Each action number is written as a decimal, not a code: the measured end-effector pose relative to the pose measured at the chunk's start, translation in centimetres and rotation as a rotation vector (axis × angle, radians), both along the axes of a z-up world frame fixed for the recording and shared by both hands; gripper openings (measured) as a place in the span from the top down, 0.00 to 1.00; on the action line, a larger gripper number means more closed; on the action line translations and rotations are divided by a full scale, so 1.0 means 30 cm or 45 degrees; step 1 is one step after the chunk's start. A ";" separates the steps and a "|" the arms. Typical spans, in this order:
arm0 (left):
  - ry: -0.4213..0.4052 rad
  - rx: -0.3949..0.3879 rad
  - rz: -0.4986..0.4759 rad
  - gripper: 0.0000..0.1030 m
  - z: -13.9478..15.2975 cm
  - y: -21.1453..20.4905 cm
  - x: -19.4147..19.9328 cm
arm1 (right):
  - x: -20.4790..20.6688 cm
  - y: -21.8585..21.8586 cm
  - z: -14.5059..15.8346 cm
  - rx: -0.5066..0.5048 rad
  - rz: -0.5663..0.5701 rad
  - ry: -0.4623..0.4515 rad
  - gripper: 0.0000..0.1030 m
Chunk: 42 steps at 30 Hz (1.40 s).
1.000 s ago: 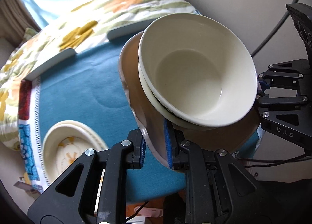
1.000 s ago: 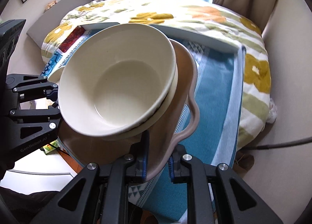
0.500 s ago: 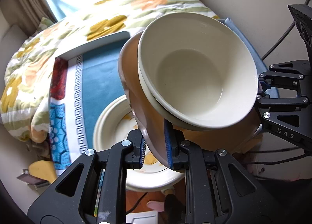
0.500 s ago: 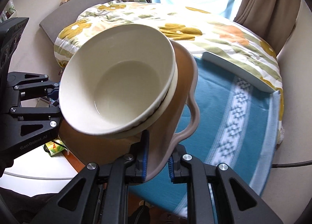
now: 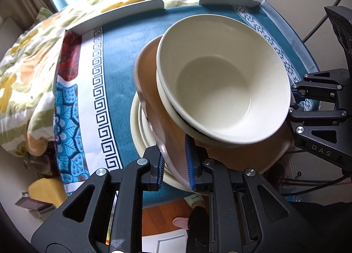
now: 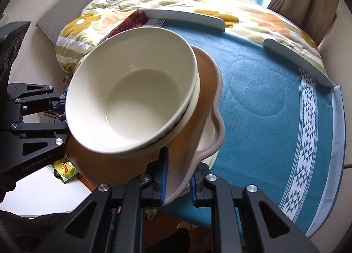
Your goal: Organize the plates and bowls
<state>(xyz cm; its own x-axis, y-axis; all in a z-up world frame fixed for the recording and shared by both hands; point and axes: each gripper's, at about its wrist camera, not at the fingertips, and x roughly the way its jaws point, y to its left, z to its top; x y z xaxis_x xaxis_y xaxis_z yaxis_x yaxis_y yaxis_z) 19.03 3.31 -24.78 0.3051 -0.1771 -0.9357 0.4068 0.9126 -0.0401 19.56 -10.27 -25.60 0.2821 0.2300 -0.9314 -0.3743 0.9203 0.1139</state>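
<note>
A pink scalloped plate (image 5: 154, 107) with a tan inside carries two nested cream bowls (image 5: 220, 90). My left gripper (image 5: 175, 165) is shut on the plate's near rim. My right gripper (image 6: 177, 176) is shut on the opposite rim (image 6: 211, 107), and the bowls (image 6: 132, 103) show there too. Both hold the stack above a cream plate (image 5: 137, 129) that lies on the blue cloth; it peeks out under the pink plate in the right wrist view (image 6: 208, 136).
The table (image 6: 264, 90) has a teal patterned cloth and white raised edge strips (image 5: 123, 13) at the back. A floral quilt (image 5: 28, 59) lies behind and to the left. The table's front edge and the floor (image 5: 162, 215) are just below the grippers.
Both grippers have carried the pink plate with its bowls sideways across the table, from beside the cream plate to over it. Neither grip has changed.
</note>
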 end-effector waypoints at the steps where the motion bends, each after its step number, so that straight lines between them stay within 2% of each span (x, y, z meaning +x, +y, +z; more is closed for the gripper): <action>1: 0.004 -0.004 -0.002 0.86 -0.012 0.005 0.000 | -0.001 0.003 -0.009 -0.002 -0.003 0.003 0.85; 6: 0.032 -0.029 -0.005 0.86 -0.054 0.021 0.005 | -0.008 0.014 -0.047 -0.012 -0.033 0.020 0.85; 10: 0.029 -0.045 -0.012 0.86 -0.053 0.022 0.011 | -0.009 0.005 -0.054 0.003 -0.060 0.025 0.85; 21: 0.028 -0.008 -0.010 0.86 -0.054 0.012 0.006 | -0.005 0.003 -0.054 0.001 -0.080 0.054 0.85; 28: 0.077 -0.001 0.007 0.86 -0.052 0.016 0.022 | 0.009 0.007 -0.055 -0.016 -0.100 0.099 0.85; 42: 0.123 0.104 -0.013 0.86 0.014 0.013 0.020 | 0.004 -0.016 0.017 -0.042 -0.188 0.152 0.85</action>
